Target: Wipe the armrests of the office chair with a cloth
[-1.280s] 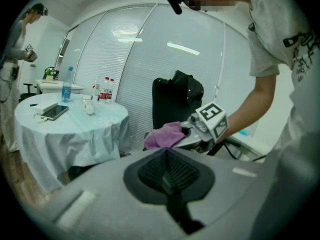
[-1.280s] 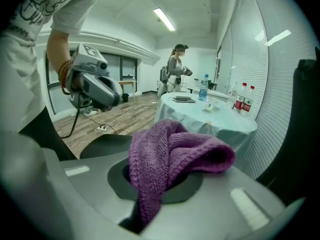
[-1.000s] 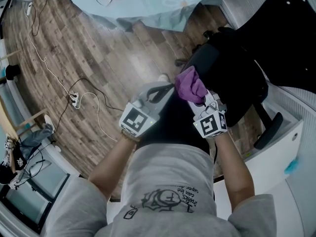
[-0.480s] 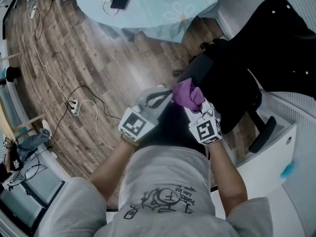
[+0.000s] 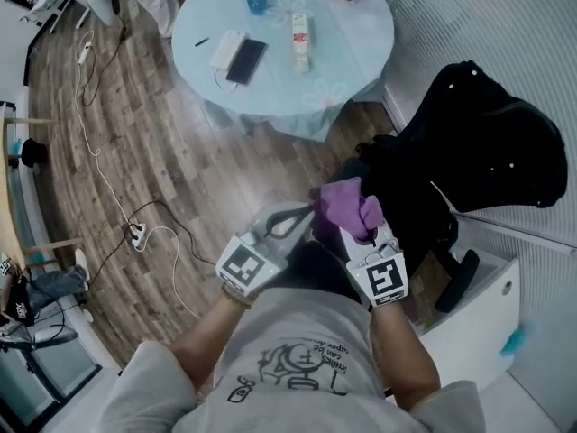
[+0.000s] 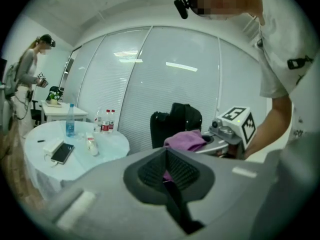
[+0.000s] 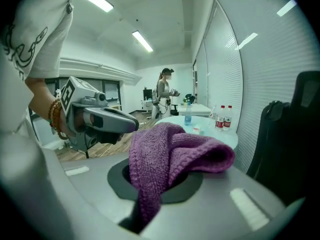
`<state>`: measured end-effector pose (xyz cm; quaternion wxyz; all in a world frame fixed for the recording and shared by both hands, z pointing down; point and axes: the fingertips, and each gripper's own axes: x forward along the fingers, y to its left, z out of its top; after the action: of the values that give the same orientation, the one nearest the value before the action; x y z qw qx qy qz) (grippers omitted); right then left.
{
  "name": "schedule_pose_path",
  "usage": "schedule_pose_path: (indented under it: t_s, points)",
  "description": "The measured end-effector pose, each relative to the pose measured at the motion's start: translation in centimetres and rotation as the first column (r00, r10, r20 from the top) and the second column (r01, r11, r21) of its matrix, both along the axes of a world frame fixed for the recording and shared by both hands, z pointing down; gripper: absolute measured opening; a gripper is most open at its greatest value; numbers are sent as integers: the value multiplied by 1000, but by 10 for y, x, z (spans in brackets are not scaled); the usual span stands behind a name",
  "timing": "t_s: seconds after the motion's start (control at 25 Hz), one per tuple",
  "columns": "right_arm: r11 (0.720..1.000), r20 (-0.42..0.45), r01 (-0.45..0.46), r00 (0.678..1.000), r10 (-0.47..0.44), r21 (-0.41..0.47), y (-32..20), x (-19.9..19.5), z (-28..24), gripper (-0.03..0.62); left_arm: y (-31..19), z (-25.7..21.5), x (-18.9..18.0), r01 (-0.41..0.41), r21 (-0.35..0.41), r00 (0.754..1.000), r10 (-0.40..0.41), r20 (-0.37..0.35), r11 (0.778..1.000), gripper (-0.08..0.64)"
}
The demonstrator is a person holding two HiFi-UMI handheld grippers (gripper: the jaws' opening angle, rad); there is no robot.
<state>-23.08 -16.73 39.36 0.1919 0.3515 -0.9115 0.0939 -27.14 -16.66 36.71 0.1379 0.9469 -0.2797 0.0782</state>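
The purple knitted cloth (image 5: 347,207) sits just right of the middle of the head view, bunched over the near edge of the black office chair (image 5: 424,188). The right gripper (image 5: 361,233) has its jaws clamped on the cloth. In the right gripper view the cloth (image 7: 170,154) rises from between them and flops to the right in a thick fold, hanging in the air and not pressed on anything.

The left gripper (image 5: 293,216) lies just left of the cloth. Its jaws are pressed together on nothing, and the cloth shows only beyond them in the left gripper view. The one armrest (image 5: 460,280) I can make out plainly lies toward the lower right, well apart from the cloth. A nearer armrest may lie under the cloth and grippers, but I cannot tell.

The step in hand looks like carrying the cloth to an armrest. To do it well:
- Hold the clamp firm, since only a narrow pinch of cloth is between the jaws.
- Lower the loose fold flat onto the top of the armrest, so that cloth meets the pad and the hard jaw tips do not.
- Wipe along the length of the armrest, then do its edges.
- The chair will likely swivel or roll, so the empty left gripper could steady it.

The round table (image 5: 352,52) in the upper middle, with a phone (image 5: 245,61) and bottles, stands clear of the work.
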Motion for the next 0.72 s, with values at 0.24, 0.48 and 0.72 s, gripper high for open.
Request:
schedule_pose_path:
  t_s: [0.24,0.48,0.72]
  points:
    - [992,49,-22,999,16,123,-3,3,-100,29,-10,-91,0,36,78,997,-31,-65,996,2]
    - [990,81,-56,996,46,128,3,9,-169,29,-11,-171,2,38,159,992,-18,-122,987,2]
    - [982,135,-60,990,36,177,14,7,-228,29,1,-221,7,26,214,991,2,-132,977,2]
